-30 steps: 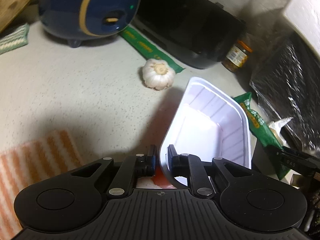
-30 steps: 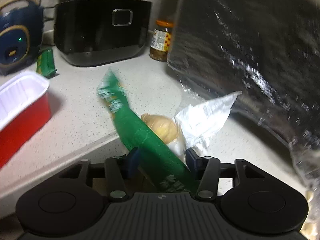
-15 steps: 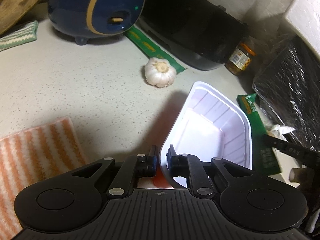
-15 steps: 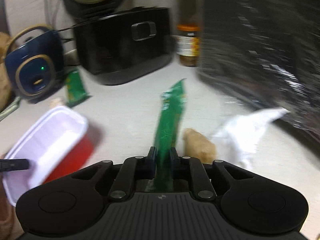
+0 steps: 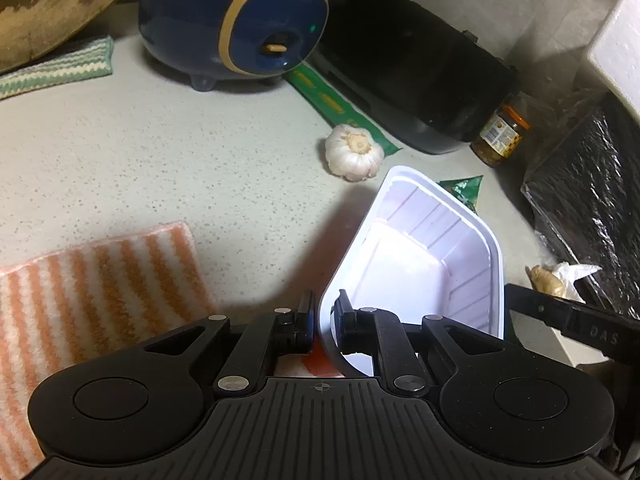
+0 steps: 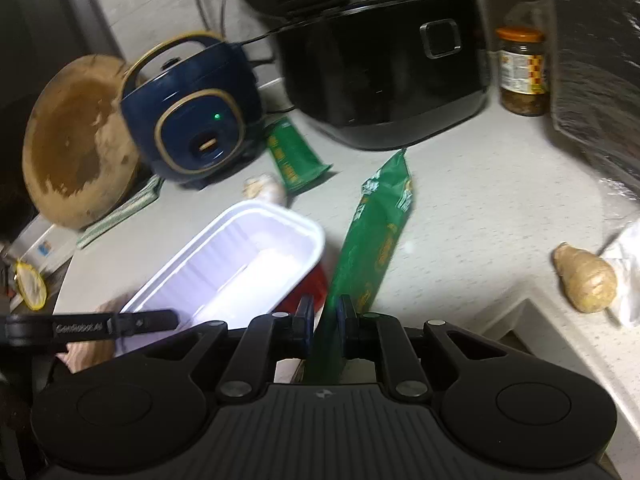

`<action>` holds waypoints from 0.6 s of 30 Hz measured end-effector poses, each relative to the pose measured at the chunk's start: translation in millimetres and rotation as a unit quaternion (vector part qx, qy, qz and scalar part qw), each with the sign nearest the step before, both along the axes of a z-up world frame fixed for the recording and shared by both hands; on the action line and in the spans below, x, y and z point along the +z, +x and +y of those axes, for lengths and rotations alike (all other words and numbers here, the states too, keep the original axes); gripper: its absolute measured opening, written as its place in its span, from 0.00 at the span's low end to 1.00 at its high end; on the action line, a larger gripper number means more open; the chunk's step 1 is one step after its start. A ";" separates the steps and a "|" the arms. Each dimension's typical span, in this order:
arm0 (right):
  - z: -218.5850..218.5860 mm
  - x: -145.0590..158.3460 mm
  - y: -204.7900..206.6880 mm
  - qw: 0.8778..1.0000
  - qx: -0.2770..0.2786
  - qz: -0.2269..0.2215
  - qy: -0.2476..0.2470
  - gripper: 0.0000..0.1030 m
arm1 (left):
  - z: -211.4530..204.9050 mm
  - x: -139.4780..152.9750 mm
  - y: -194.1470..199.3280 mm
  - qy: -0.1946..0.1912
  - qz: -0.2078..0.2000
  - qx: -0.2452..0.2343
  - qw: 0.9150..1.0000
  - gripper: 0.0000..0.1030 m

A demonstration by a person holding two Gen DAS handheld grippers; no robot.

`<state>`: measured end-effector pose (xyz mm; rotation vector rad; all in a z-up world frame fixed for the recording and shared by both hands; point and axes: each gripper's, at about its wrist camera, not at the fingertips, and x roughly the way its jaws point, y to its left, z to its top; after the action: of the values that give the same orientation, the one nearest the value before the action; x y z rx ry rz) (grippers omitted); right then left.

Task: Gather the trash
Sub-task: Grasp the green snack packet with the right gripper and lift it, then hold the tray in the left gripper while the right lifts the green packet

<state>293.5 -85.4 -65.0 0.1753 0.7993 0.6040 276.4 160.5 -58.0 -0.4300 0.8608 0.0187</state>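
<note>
While the right gripper (image 6: 323,316) is clamped on the near end of a long green snack wrapper (image 6: 374,240), the wrapper runs from the lower centre of the right wrist frame up and slightly right, its free end toward the black rice cooker (image 6: 384,80); its print is too blurred to read. The left gripper (image 5: 323,314) pinches the near rim of the red, white-lined container (image 5: 420,256), whose long axis runs up-frame. "DAS" shows on a black bar (image 5: 576,330) at right.
</note>
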 end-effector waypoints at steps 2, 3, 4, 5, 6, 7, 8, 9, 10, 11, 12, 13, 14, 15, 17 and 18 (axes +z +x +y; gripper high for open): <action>1.4 5.2 -11.9 1.000 0.010 -0.024 -0.017 0.14 | -0.8 2.7 -2.2 0.003 -0.006 -0.003 1.000 0.13; 1.1 8.6 -16.6 0.999 0.015 -0.034 -0.022 0.16 | -1.8 3.6 -3.4 0.005 -0.007 -0.003 1.000 0.13; -0.1 12.6 -22.6 0.998 0.019 -0.048 -0.028 0.22 | -2.7 4.4 -4.2 0.009 -0.008 -0.004 1.000 0.13; -1.3 15.7 -25.2 0.998 0.020 -0.056 -0.030 0.31 | -4.0 5.2 -5.3 0.016 -0.008 -0.004 1.000 0.13; -3.9 18.5 -25.5 0.997 0.018 -0.063 -0.032 0.37 | -5.0 5.5 -6.1 0.021 -0.008 -0.003 1.000 0.13; -5.2 21.8 -24.5 0.997 0.008 -0.069 -0.035 0.48 | -6.0 5.8 -6.3 0.026 -0.008 -0.001 1.000 0.13; -6.0 24.4 -21.2 0.997 -0.002 -0.074 -0.037 0.56 | -7.0 6.3 -6.5 0.029 -0.008 -0.001 1.000 0.13; -6.2 25.4 -18.0 0.996 -0.012 -0.075 -0.037 0.58 | -7.3 6.5 -6.5 0.031 -0.007 -0.001 0.999 0.13; -4.8 26.4 -11.1 0.996 -0.027 -0.070 -0.037 0.59 | -8.0 7.0 -6.6 0.034 -0.006 -0.001 0.999 0.13; -3.5 26.1 -4.4 0.997 -0.037 -0.062 -0.035 0.59 | -8.6 7.6 -6.8 0.038 -0.004 0.001 0.999 0.13; -0.9 24.5 2.7 0.997 -0.044 -0.053 -0.033 0.59 | -9.0 8.1 -7.1 0.042 -0.003 0.001 0.999 0.13; 2.9 22.3 10.5 0.997 -0.047 -0.044 -0.031 0.59 | -9.5 8.6 -7.8 0.046 -0.002 0.002 0.999 0.13; 7.9 19.3 19.1 0.998 -0.050 -0.037 -0.032 0.59 | -10.4 9.1 -8.6 0.051 0.000 0.001 0.999 0.13; 10.8 15.8 24.5 0.997 -0.054 -0.031 -0.034 0.59 | -11.3 9.6 -9.4 0.055 0.002 0.001 0.998 0.14; 15.7 7.6 37.5 0.997 -0.069 -0.015 -0.033 0.60 | -12.3 11.1 -11.7 0.057 0.002 -0.003 0.998 0.14; 15.5 4.5 42.6 0.997 -0.072 -0.002 -0.020 0.60 | -12.2 11.7 -13.1 0.060 0.001 -0.002 0.998 0.14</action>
<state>336.1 -69.8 -60.5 0.1926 0.7878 0.4516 263.3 148.3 -46.3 -0.3146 0.8580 0.0666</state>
